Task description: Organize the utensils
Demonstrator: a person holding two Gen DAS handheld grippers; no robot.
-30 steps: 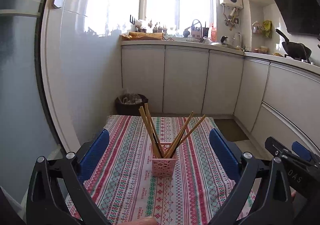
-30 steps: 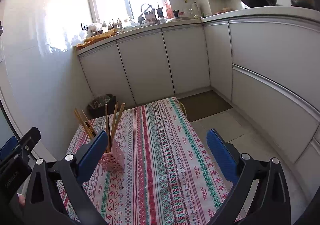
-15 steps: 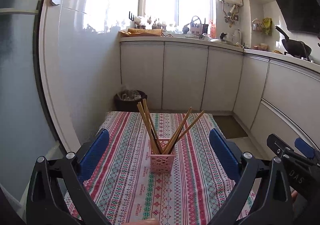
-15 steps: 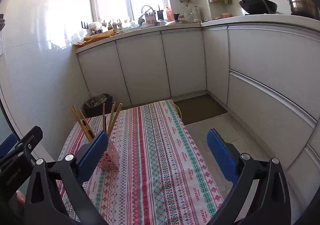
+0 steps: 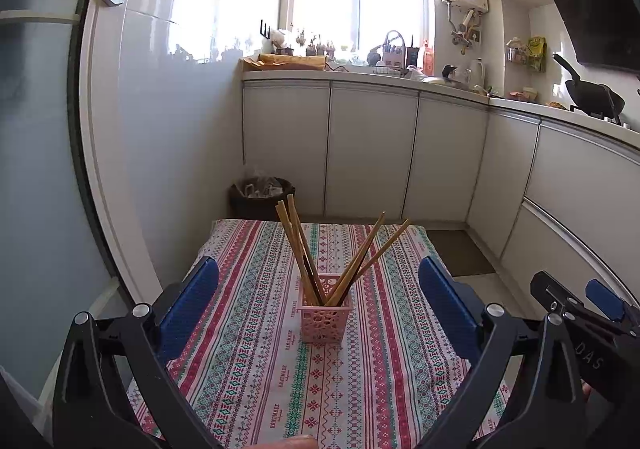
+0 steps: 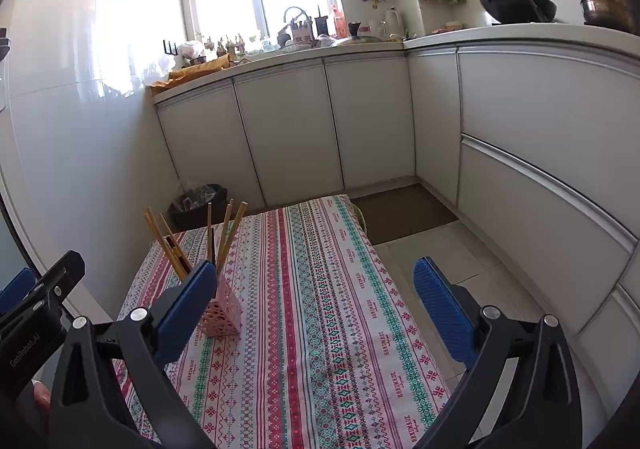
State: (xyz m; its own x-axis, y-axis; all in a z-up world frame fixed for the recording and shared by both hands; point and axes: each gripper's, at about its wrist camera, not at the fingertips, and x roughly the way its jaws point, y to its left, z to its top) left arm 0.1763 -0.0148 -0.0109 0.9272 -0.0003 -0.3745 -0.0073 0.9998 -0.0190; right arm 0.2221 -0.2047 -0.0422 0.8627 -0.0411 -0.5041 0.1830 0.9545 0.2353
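Note:
A small pink perforated basket [image 5: 323,319] stands upright on the patterned tablecloth [image 5: 256,369] and holds several wooden chopsticks [image 5: 304,253] fanned left and right. My left gripper [image 5: 319,299] is open and empty, its blue pads on either side of the basket and nearer the camera. In the right wrist view the basket [image 6: 224,315] with its chopsticks [image 6: 218,237] sits at the left, partly behind my left pad. My right gripper [image 6: 314,303] is open and empty above the cloth [image 6: 320,289].
White cabinets [image 5: 368,153] line the back and right walls. A dark bin [image 5: 262,195] stands on the floor beyond the table's far edge. A tall white door [image 5: 48,169] is close on the left. The right gripper's body shows at the left view's lower right [image 5: 576,317].
Both grippers have drawn back and up from the basket, so it sits lower and smaller in both views. The basket and chopsticks have not moved. Both grippers stay open.

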